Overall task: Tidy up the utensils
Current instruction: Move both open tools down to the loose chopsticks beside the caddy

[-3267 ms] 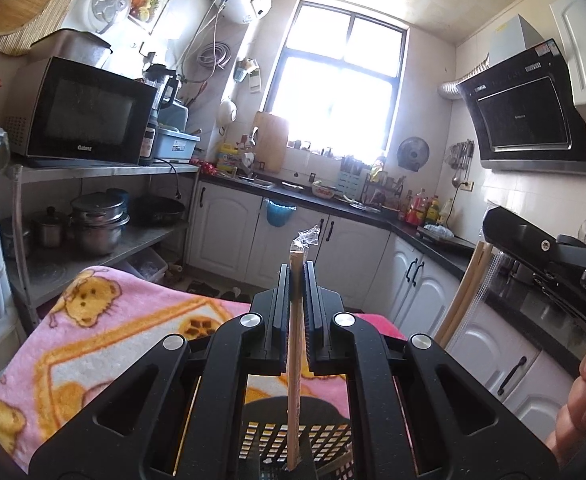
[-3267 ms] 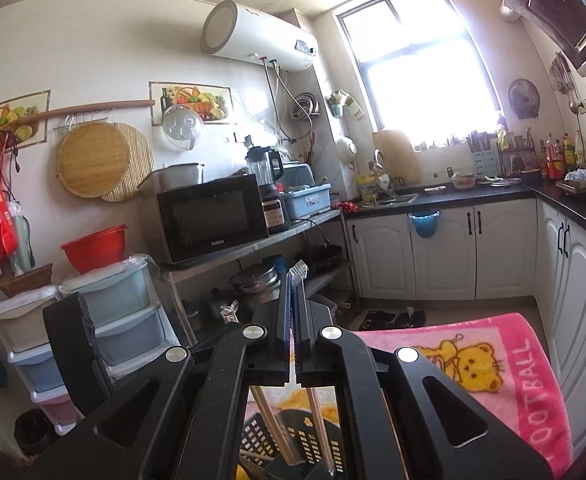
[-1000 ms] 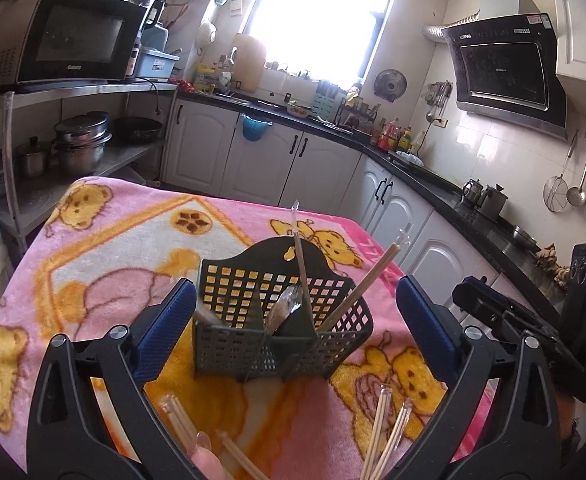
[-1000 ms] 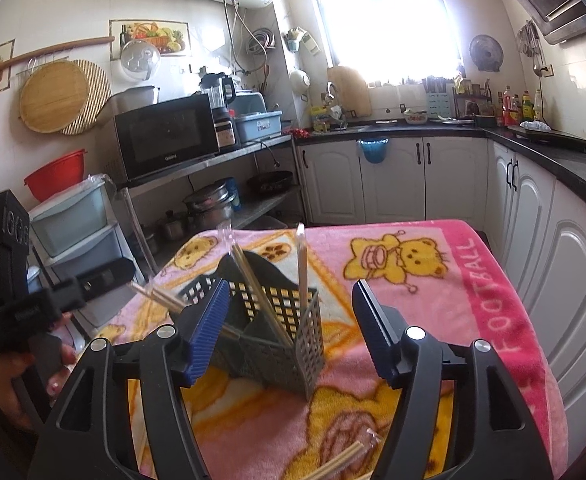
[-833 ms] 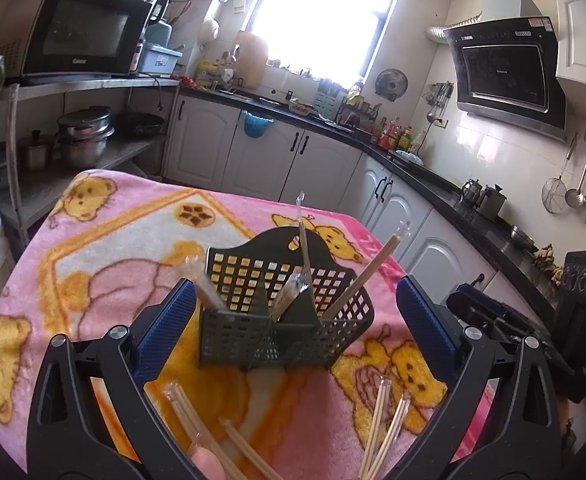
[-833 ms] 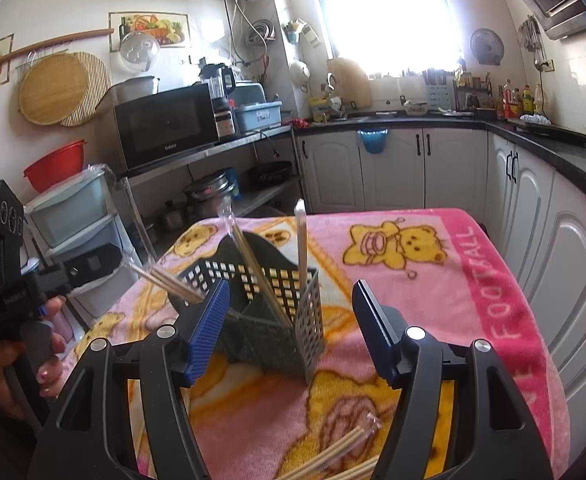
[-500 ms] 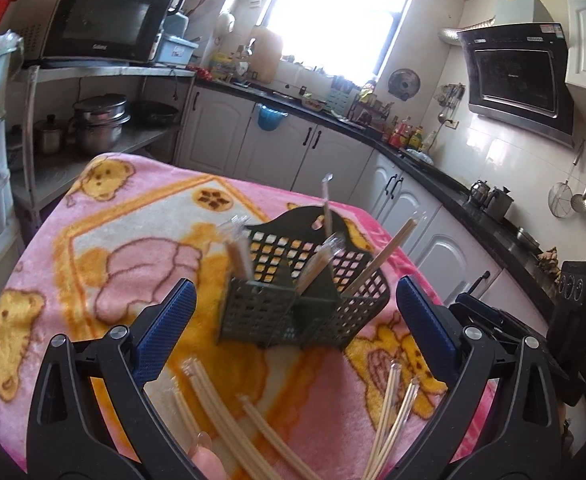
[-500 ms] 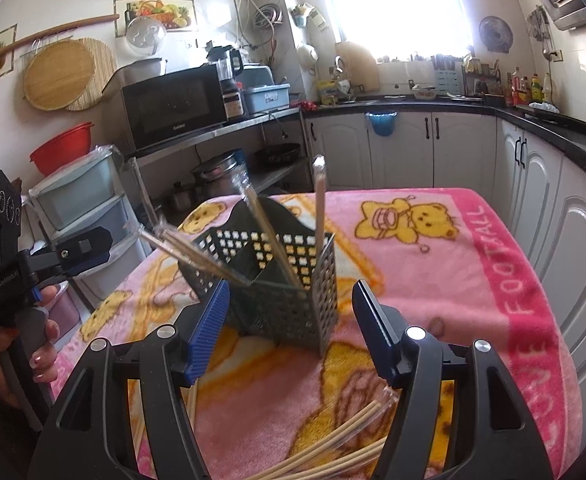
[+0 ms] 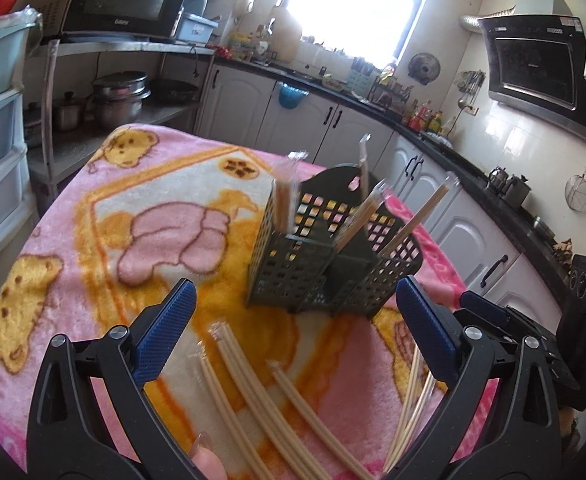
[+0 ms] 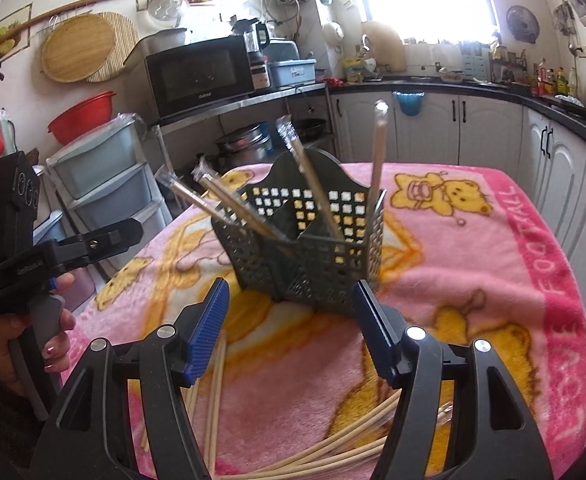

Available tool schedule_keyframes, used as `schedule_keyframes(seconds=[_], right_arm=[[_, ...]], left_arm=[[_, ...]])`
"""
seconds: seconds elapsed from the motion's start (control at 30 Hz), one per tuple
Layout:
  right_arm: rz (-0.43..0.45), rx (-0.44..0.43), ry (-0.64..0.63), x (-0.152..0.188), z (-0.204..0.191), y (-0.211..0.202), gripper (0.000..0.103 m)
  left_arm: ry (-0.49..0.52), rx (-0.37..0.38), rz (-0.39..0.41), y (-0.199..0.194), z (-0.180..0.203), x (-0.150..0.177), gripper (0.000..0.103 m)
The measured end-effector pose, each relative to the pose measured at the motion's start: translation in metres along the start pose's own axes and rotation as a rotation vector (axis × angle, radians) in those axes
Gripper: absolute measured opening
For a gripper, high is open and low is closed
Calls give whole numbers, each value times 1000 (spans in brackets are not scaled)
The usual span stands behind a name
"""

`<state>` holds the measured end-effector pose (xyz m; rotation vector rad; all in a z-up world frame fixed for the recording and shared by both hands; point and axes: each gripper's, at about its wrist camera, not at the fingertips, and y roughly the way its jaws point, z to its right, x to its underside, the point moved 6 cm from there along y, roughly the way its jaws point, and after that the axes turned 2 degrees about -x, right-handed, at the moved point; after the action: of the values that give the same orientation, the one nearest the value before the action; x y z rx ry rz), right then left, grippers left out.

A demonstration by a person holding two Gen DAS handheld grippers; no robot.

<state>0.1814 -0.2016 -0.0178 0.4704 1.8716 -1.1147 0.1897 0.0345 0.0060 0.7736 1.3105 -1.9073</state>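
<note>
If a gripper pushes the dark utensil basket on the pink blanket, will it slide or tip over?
The basket is thin perforated plastic, so it is probably light. It stands on a soft fleecy blanket, which may grip its base, so it could tip rather than slide. The wrapped chopsticks lean outward above its rim, which may add to that.

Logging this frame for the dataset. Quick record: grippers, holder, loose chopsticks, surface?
left gripper: open, empty
right gripper: open, empty
utensil holder: dark perforated basket, upright on blanket
chopsticks in holder: several wrapped pairs, leaning
loose chopsticks: wrapped pairs lying on blanket, near both grippers
surface: pink bear-print blanket
</note>
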Motion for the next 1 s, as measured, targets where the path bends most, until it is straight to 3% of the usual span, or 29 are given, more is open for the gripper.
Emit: schedule_keyframes(seconds=[0.77,0.83,1.0], right_arm=[[-142,-86,-64,32,-43,38,61],[-159,-89,-67,37,-46,43,61],[-216,-103,-66,49,-56,59,61]], left_arm=[[-71,-115,-117,24,-49,42,92],[-81,-120,-128,27,-54,46,90],[-115,-127,-179,39,-67,59,66]])
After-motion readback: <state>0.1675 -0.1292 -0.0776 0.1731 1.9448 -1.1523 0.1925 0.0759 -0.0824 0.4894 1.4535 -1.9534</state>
